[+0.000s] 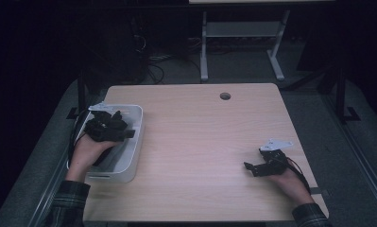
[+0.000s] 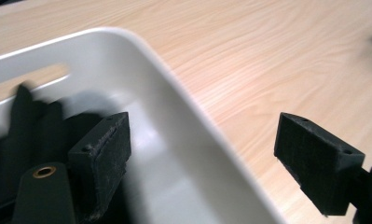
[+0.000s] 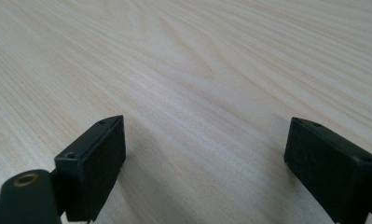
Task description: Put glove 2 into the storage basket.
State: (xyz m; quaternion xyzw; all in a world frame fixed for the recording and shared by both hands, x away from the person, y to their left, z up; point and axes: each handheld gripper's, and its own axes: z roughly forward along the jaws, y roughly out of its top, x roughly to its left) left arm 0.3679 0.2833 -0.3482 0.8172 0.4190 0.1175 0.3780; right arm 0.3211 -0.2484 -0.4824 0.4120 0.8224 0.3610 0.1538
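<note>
A white plastic bin [image 1: 138, 142] stands on the left side of the wooden table [image 1: 200, 132]. My left gripper [image 1: 128, 128] hovers over the bin, held by a hand in a plaid sleeve. In the left gripper view, the left gripper [image 2: 202, 140] is open, its jaws wide apart across the bin's [image 2: 141, 84] rounded rim, nothing between them. Blurred black things [image 2: 30, 126] lie inside the bin beyond the left jaw. My right gripper [image 1: 253, 161] rests low at the table's right side. In the right gripper view, the right gripper [image 3: 204, 140] is open over bare wood [image 3: 197, 56].
A round cable hole [image 1: 225, 96] sits near the table's far edge. Beyond the table stand the white legs of another desk [image 1: 204, 52] and some cables on a dark floor. Bare wood lies between the bin and the right hand.
</note>
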